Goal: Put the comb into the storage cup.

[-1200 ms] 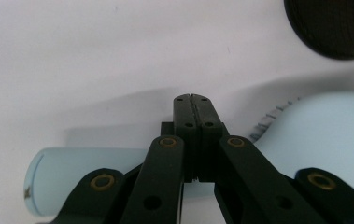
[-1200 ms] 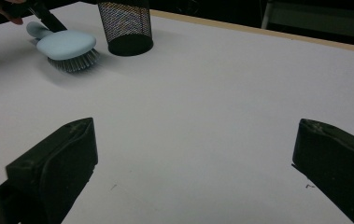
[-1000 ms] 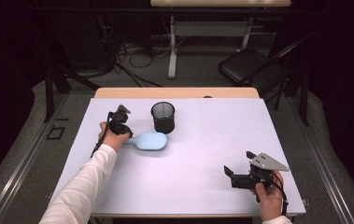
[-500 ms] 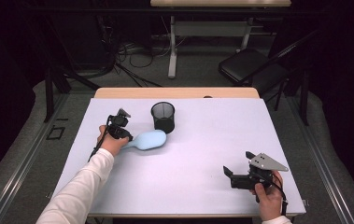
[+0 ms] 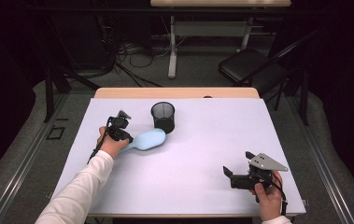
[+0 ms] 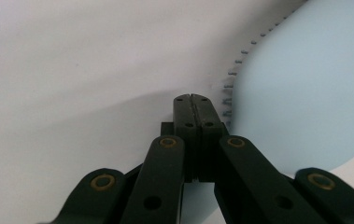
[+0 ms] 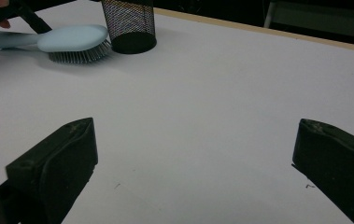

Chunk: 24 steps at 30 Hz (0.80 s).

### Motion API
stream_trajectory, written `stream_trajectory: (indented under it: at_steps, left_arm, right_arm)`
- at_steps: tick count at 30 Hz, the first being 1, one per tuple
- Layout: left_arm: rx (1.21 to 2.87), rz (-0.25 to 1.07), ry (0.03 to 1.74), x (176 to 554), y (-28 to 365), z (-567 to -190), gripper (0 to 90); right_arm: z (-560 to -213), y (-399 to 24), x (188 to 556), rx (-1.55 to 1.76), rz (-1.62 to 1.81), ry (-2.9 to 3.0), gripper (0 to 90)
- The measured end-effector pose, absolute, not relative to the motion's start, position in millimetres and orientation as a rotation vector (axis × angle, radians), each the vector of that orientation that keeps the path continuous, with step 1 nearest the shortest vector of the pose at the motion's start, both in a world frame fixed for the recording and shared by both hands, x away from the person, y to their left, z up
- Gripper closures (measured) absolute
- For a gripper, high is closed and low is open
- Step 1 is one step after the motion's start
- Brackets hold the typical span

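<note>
**Left hand-held gripper at the brush handle, cup waiting beside it**

We see the light blue hairbrush [image 5: 145,140] lying bristles-down on the table [image 5: 202,140], its head just beside the black mesh cup [image 5: 163,116]. Our left hand-held gripper [image 5: 118,125] sits at the handle end; in the left gripper view its jaws are pressed together with nothing visible between them, the brush head beside them on the right. We cannot tell from these views whether it touches the handle. Our right hand-held gripper [image 5: 236,176] rests near the table's near edge, well apart from the brush, jaws spread wide and empty.

We judge the step in hand to be working at the brush handle, probably toward the cup. Next we would need to open the left jaws, straddle the handle and close on it before any lift.
</note>
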<state>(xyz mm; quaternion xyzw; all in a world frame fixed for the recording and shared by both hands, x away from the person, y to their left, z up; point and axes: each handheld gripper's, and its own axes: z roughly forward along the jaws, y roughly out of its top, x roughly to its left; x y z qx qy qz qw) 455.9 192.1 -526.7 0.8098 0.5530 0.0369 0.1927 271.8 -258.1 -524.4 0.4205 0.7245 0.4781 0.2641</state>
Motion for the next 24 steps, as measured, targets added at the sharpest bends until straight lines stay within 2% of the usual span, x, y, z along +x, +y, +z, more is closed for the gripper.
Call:
stream_trajectory:
  at_steps: [10,24]
  left_arm:
    - [2.270,0.089,1.547,451,197,-527,90.0]
    - [2.185,0.153,1.538,452,213,-515,86.0]
  right_arm:
    - [-524,-258,272,1.134,1.289,1.962,0.0]
    - [-524,-258,271,1.136,1.291,1.955,0.0]
